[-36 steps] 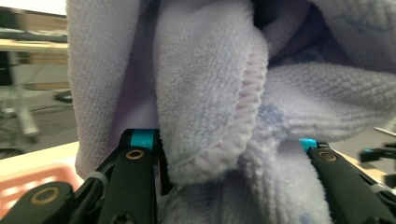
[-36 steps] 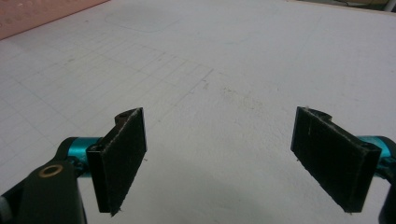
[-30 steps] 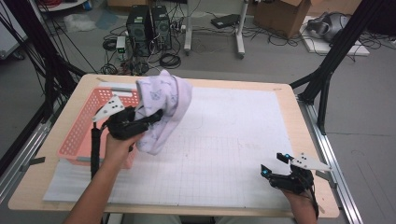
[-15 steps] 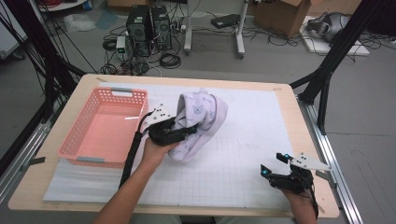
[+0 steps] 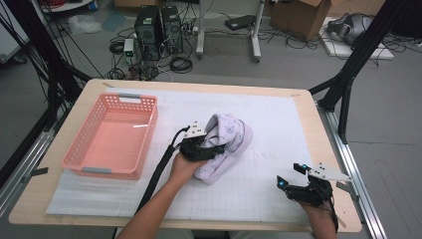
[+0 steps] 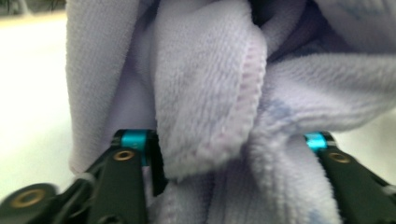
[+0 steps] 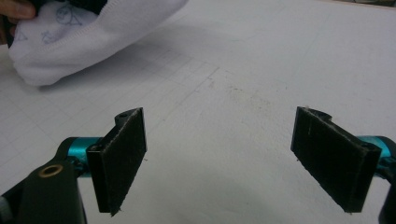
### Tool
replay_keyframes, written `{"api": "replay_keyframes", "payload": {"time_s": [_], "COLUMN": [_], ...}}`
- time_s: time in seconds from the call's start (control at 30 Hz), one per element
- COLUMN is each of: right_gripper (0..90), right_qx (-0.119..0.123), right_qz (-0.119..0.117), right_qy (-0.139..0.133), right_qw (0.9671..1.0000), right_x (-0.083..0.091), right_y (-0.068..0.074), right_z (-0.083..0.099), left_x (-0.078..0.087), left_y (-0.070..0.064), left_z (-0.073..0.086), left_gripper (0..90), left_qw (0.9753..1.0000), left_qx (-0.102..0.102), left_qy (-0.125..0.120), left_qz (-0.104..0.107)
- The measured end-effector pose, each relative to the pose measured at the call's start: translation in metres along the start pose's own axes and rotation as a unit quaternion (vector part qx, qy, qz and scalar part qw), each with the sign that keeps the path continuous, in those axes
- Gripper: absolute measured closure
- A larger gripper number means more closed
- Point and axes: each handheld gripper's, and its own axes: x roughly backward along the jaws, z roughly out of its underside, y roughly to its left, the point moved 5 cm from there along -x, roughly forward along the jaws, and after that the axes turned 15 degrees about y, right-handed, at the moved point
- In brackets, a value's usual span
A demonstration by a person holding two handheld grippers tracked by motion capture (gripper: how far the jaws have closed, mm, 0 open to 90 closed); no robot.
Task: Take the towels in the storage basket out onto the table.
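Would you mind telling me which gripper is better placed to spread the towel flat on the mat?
Probably the left gripper: cloth of the bunched towel sits between its jaws mid-mat. The right gripper rests open near the table's front right corner, apart from the towel, and would have to travel over to grasp a free edge.

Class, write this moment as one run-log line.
left claw: shut on towel | towel: on mat | right claw: open, idle | basket: empty

A pink basket (image 5: 112, 137) is sitting on the counter (image 5: 298, 99), over its white mat (image 5: 278, 129). Beyond the counter, computer towers (image 5: 158, 25) and a cardboard box (image 5: 301, 17) are standing on the floor.
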Motion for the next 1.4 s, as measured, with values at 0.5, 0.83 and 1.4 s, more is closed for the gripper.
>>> {"api": "replay_keyframes", "payload": {"time_s": [0.5, 0.83, 1.4], "right_gripper": [16.8, 16.8, 16.8], "right_qx": [0.001, -0.010, -0.002], "right_qz": [0.000, -0.002, 0.000], "right_qy": [0.002, -0.002, 0.021], "right_qw": [1.0000, 0.9999, 0.9998], "right_x": [-0.004, -0.012, -0.022], "right_y": [0.003, 0.004, 0.006], "right_z": [-0.003, -0.014, -0.009], "left_x": [0.073, 0.098, 0.101], "left_y": [0.012, 0.002, 0.000], "left_z": [0.013, 0.061, 0.078], "left_gripper": [22.4, 21.3, 26.3], "left_qw": [0.9979, 0.9966, 0.9959], "left_qx": [0.019, 0.015, 0.006], "left_qy": [-0.043, -0.070, -0.077], "left_qz": [-0.044, -0.042, -0.048]}}
